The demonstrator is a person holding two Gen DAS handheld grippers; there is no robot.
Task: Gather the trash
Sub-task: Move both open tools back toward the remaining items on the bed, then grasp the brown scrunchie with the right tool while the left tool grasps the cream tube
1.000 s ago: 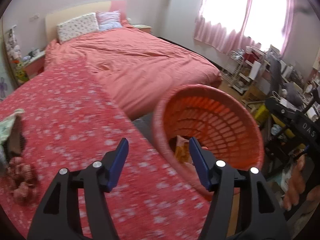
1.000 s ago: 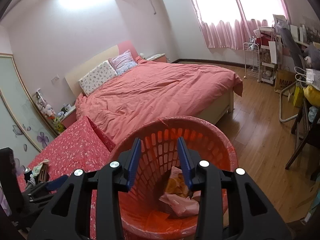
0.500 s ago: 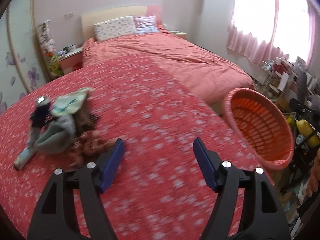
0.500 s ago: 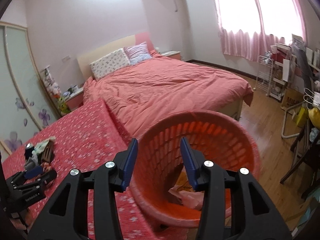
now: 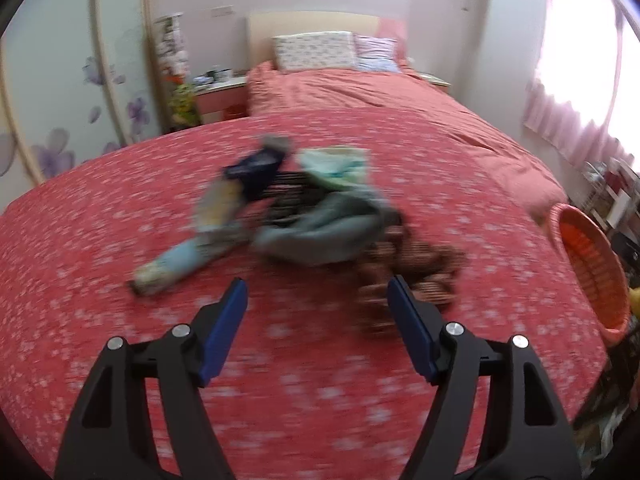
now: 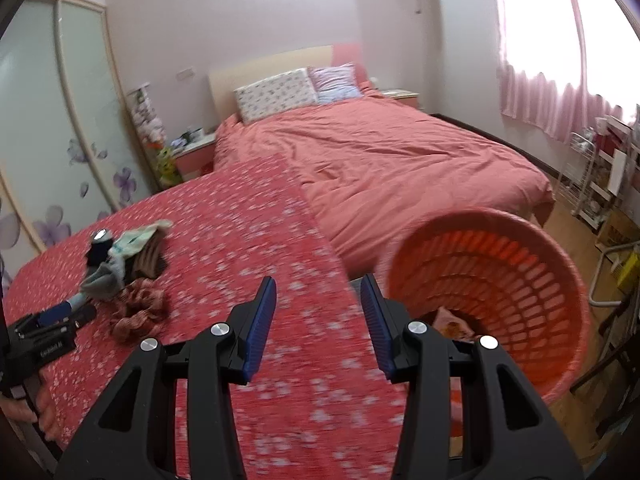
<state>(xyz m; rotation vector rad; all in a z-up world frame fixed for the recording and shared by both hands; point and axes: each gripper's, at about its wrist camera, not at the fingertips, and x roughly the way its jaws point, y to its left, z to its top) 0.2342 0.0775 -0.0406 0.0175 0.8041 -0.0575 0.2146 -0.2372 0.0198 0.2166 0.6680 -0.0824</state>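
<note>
While the left gripper hangs over the red flowered surface, its fingers stand wide apart, having just been opening, empty, just short of the blurred trash pile. Beside it, the right gripper has its fingers apart and empty too, near the orange basket, which holds crumpled wrappers.

- The surface is covered in matt red cloth with a pale speckled print.
- The basket is made of orange slotted plastic, slightly glossy.
- The bed is dressed in soft, creased pink cloth.
- The floor is laid in smooth, shiny wood.
- The trash pile is seen as crumpled cloth and wrappers, blurred.
</note>
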